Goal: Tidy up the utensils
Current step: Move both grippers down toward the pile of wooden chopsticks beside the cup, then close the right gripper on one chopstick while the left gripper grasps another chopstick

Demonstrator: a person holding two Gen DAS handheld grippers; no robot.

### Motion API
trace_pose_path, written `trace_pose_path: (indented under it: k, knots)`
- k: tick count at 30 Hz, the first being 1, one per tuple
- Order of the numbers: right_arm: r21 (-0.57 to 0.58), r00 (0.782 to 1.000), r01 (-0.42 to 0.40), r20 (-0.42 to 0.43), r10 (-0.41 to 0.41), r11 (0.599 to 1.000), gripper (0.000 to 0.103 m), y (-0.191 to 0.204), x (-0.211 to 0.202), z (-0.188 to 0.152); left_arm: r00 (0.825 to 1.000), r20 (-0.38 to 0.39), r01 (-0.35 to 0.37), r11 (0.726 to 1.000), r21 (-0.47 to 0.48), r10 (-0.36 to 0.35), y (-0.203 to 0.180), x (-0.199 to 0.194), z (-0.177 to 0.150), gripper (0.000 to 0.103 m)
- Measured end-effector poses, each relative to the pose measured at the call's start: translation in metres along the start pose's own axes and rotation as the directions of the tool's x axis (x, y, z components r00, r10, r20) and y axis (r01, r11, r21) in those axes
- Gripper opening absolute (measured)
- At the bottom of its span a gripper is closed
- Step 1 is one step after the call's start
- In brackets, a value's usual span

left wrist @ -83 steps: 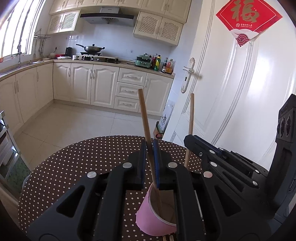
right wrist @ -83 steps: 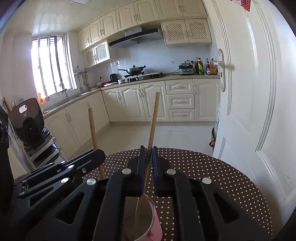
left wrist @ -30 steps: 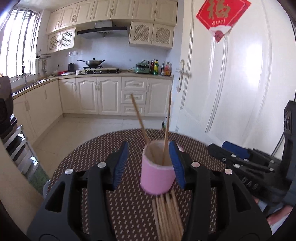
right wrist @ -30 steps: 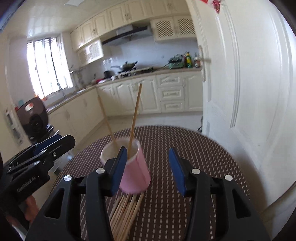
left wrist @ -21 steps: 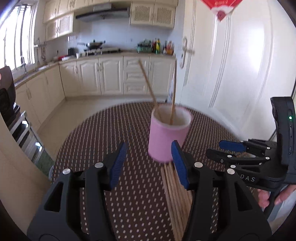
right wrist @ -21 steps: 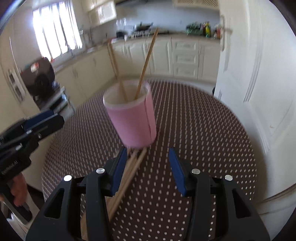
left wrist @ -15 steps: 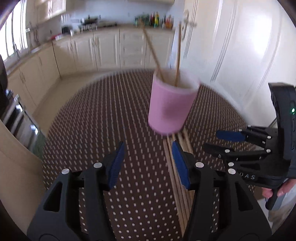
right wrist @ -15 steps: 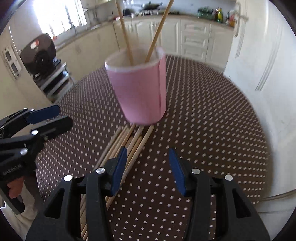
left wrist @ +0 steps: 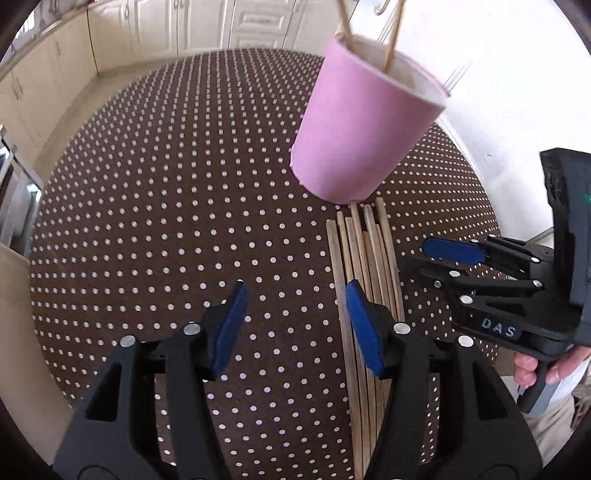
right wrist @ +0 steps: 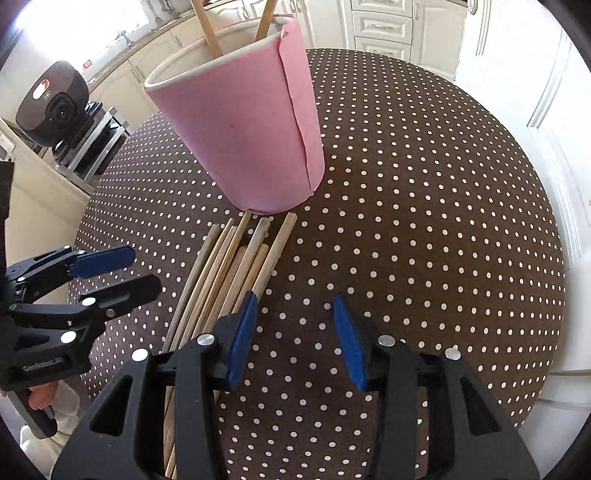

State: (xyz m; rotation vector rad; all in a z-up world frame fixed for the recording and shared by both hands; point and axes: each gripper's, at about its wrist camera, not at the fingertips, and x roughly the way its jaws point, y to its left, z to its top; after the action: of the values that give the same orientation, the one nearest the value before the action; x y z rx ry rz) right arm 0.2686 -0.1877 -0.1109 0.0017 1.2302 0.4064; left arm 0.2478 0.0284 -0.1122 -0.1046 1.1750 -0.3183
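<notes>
Currently I have both grippers angled down at the table w/ nothing between either pair of jaws

1. Left gripper [left wrist: 293,326]: jaws opening, empty. Its right pad [left wrist: 364,328] sits over the left edge of the chopstick bundle [left wrist: 365,266], which lies flat on the dotted tablecloth [left wrist: 166,184]. Can't tell if the pad touches the sticks. Risk: jaws centred left of the bundle, so a close from here likely catches bare cloth or only the outermost stick; a pad dragged sideways would likely fan the bundle out and roll sticks apart.

2. Chopstick bundle: packed side by side, far ends just beside the base of the pink cup [left wrist: 364,122], some apparently touching it. Risk: separating one stick from tight neighbours probably lifts two, or pushes the row fwd into the cup.

3. Pink cup: upright, already holds two chopsticks [right wrist: 236,26] leaning on its rim. Light paper by the look, so I judge it tips easily if nudged by a stick end or a finger. The leaning sticks also crowd the mouth for the next insertion.

4. Right gripper [right wrist: 293,338]: jaws closing, empty, over bare cloth. Its left pad [right wrist: 242,336] is at the right edge of the bundle. Same off-centre risk, mirrored.

5. Obstruction: both grippers converge on one narrow bundle from either side, near each other; collision btw them is the main hazard. Cabinets [left wrist: 207,22] and door [right wrist: 517,74] stand well apart, no interference
</notes>
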Motion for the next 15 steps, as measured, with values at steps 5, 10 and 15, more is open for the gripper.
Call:
trace_pose_path:
  k: [5, 10, 15]
  knots:
    - [0.001, 0.999, -0.004, -0.034, 0.004, 1.0, 0.041, 0.0, 0.0, 0.001, 0.997, -0.068, 0.033, 0.999, -0.04, -0.036, 0.002, 0.014, 0.01, 0.056]
    - [-0.019, 0.998, 0.019, -0.065, -0.021, 1.0, 0.041, 0.014, 0.006, 0.006, 0.996, -0.087, -0.003, 1.0, -0.028, 0.001, -0.007, 0.021, 0.02, 0.057]
    - [-0.037, 0.995, 0.059, -0.074, -0.061, 0.998, 0.04, 0.024, 0.012, 0.011, 0.992, -0.123, -0.041, 0.999, -0.019, 0.039, -0.011, 0.034, 0.037, 0.057]
